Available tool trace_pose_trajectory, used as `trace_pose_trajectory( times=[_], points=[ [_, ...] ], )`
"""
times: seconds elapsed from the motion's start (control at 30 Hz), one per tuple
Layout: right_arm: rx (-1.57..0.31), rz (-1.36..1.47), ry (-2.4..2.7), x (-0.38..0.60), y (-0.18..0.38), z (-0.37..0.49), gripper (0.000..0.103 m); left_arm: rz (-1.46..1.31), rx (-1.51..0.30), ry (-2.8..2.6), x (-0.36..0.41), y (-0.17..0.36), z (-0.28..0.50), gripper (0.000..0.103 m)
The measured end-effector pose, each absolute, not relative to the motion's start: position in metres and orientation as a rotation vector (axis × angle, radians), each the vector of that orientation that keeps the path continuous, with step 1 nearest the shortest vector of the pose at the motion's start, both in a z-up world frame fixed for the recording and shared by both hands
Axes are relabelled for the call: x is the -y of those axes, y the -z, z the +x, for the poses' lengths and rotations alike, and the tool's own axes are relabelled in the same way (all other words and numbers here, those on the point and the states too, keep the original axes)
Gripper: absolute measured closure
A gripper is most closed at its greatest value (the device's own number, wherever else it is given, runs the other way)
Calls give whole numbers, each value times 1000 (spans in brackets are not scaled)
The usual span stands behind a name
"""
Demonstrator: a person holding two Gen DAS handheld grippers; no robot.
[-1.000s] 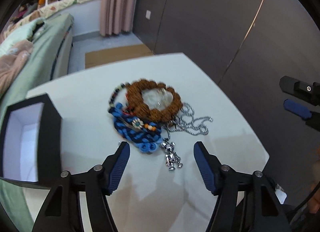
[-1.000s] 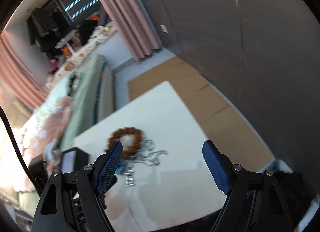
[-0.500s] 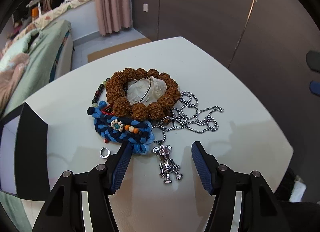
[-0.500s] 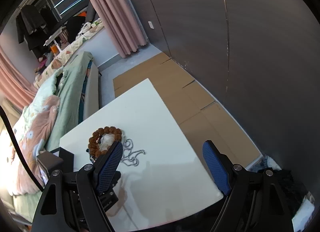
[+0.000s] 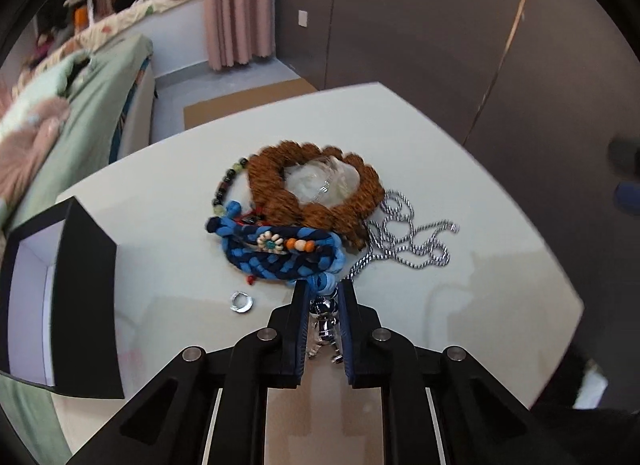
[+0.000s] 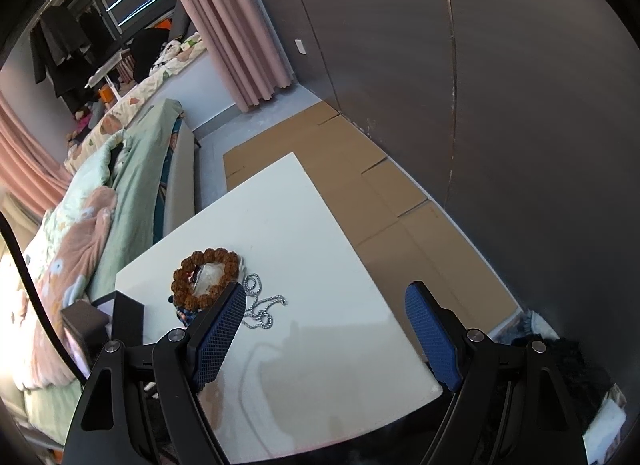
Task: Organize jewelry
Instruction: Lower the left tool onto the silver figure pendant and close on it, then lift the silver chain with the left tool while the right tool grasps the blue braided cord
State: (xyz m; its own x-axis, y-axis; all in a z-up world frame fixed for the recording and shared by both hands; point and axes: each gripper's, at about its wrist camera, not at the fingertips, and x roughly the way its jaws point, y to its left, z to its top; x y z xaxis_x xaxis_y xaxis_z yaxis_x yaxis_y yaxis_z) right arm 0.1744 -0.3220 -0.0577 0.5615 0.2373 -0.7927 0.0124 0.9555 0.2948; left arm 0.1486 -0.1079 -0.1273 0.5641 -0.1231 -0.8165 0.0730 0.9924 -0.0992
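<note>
Across the middle of the left wrist view spreads the white table (image 5: 460, 169), the largest surface, with a green-covered bed (image 5: 92, 97) beyond its upper left edge. At the left edge of the frame stands an open black box (image 5: 86, 301) with a white lining, set on the table well apart from the jewelry.

Next in size is the left gripper (image 5: 323, 289), filling the lower centre of the frame; its jaws are drawn close together and clamp the silver figure pendant (image 5: 326, 325), which shows in the narrow gap between the blue pads. Just above the fingertips lies the jewelry heap: a brown beaded bracelet (image 5: 276, 185) at the top, ringed around a clear crystal piece (image 5: 324, 181), and a blue braided cord bracelet (image 5: 272, 261) below it, touching the fingertips' upper end. A silver ball chain (image 5: 416, 241) trails in loops to the right of the heap. Left of the fingertips, alone on the table, lies a small silver ring (image 5: 241, 301).

Seen from the right wrist, the right gripper (image 6: 326, 329) hangs released, jaws wide apart, above the table's near part, with the heap at the left finger's tip.
</note>
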Motion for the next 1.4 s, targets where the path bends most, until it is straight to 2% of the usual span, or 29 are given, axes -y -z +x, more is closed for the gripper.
trace_pose_trajectory(
  times=[0.63,0.83,1.07,1.17,1.4],
  points=[
    [-1022,208,-167,273,75,182,21,-273,-724,192,50,46,123,89],
    [-1061,266,-236,255,85,193,21,-320,-660,179,28,21,117,89],
    [-1168,383,-357,226,108,207,22,-312,-608,154,14,-16,109,89],
    [-1212,375,-385,209,118,210,25,-295,-580,143,9,-33,101,89],
    [-1305,317,-412,179,140,211,26,-264,-518,125,1,-73,89,89]
  ],
)
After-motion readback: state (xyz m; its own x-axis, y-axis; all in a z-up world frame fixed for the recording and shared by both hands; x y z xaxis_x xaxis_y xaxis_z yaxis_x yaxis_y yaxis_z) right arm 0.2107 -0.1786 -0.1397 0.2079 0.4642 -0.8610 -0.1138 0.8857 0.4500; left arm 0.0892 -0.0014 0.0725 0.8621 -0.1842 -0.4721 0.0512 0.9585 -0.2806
